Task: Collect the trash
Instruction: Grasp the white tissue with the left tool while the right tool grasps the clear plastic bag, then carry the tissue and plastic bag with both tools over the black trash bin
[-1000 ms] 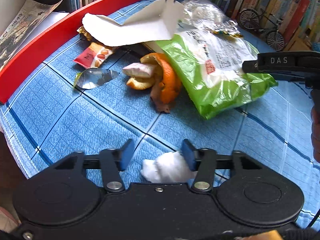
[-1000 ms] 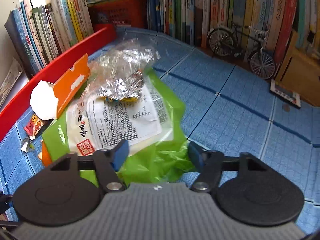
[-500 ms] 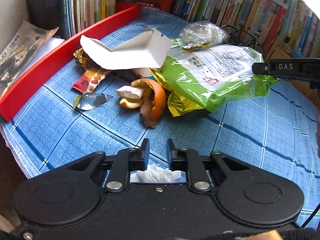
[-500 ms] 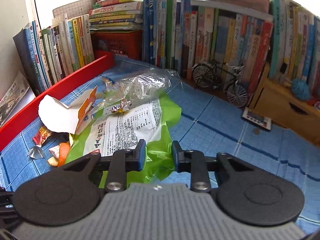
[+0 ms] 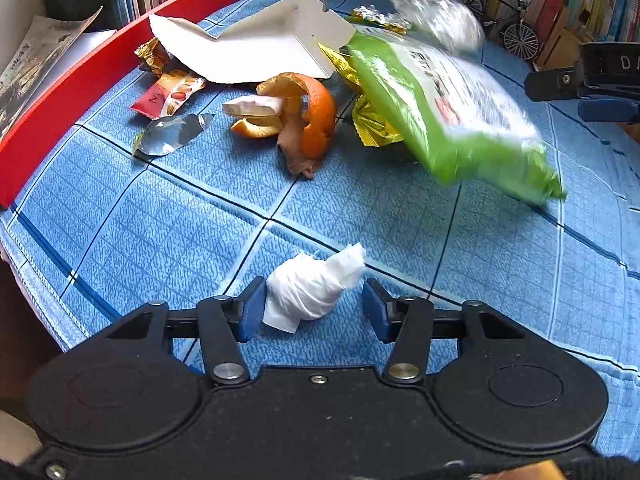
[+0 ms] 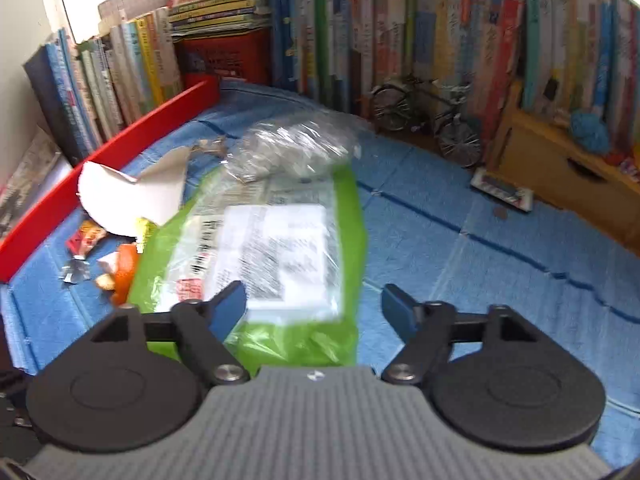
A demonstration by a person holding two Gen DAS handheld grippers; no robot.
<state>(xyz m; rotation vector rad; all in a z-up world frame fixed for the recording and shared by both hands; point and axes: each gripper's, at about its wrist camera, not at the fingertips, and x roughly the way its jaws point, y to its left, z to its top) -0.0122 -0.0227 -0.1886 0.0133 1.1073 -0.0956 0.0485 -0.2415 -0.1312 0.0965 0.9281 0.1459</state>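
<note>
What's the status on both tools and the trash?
Left tool open, white tissue wad between fingers. Right tool open over green bag. Nothing blocking either.

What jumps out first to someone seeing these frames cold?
The big green bag, motion-blurred, lies mid-cloth between the spread jaws of the right gripper. Next is the white tissue wad on the blue cloth, sitting between the open fingers of the left gripper. Behind it sits a litter heap by the red rail: orange peel and torn white cardboard.
</note>
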